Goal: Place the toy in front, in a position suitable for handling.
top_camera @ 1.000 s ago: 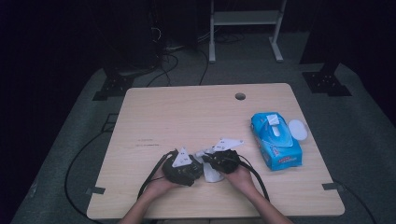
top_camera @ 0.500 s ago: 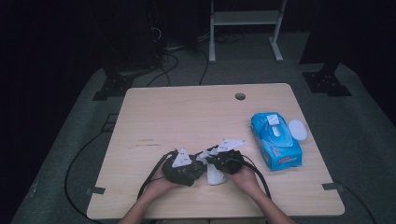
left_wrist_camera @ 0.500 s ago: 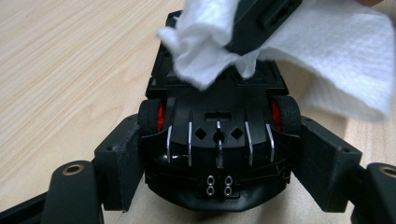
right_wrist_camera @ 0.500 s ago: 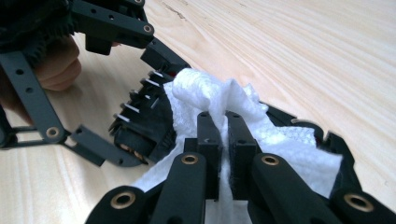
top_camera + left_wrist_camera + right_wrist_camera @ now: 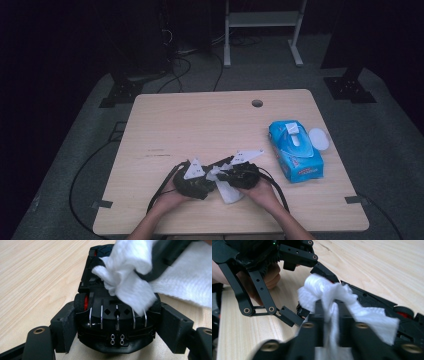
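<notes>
Here, the left gripper (image 5: 113, 322) clamps an upturned black toy car (image 5: 112, 315) between its two jaws, holding it just above the near middle of the wooden table (image 5: 200, 125). The right gripper (image 5: 329, 312), jaws having just eased slightly apart, still pinches a bunched white wipe (image 5: 332, 295) that lies on the car's underside. Farther right on the table rests a blue wipes pack (image 5: 296, 150), its lid open.
</notes>
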{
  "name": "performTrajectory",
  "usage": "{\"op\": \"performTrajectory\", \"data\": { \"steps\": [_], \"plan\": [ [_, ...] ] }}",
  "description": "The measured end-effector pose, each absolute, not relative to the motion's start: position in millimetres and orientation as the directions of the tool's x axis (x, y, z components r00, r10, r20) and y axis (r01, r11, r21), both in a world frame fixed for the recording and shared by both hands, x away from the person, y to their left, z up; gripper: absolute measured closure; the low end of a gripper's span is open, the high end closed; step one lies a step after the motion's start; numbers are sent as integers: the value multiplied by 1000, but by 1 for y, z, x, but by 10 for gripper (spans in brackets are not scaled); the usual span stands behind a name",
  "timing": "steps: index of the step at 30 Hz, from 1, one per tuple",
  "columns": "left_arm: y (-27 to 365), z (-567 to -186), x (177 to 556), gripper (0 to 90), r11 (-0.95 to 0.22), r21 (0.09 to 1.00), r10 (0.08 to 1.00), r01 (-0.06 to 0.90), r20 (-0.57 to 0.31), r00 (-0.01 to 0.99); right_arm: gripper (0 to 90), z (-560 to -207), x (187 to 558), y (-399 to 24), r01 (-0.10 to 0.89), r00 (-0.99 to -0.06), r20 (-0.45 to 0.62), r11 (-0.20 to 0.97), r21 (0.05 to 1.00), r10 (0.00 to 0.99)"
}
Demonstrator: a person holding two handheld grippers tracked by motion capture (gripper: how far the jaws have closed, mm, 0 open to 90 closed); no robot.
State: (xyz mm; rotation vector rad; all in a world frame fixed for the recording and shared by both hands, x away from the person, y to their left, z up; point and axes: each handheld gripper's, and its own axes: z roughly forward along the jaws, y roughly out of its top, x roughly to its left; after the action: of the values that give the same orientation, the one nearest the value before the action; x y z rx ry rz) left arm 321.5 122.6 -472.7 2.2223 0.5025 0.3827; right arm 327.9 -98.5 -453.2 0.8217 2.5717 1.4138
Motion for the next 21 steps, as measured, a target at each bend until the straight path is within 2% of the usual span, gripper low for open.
{"op": "performTrajectory", "data": {
  "steps": [6,12,16,19,21],
  "plan": [
    [123,-473,321,248,-596,770,472,228,106,875,594,-441,325,-99,348,-847,83,431,833,524],
    [123,-473,321,248,-591,774,474,229,104,874,561,-434,323,-111,298,-859,39,438,848,510],
    [123,-473,321,248,-593,772,474,228,107,874,644,-443,322,-101,249,-873,-1,447,859,488],
    [122,-473,321,248,-594,771,475,230,105,873,790,-453,324,-93,271,-868,13,454,849,496],
    [123,-473,321,248,-592,772,475,230,103,874,837,-456,326,-95,295,-864,34,449,844,503]
  ]
}}
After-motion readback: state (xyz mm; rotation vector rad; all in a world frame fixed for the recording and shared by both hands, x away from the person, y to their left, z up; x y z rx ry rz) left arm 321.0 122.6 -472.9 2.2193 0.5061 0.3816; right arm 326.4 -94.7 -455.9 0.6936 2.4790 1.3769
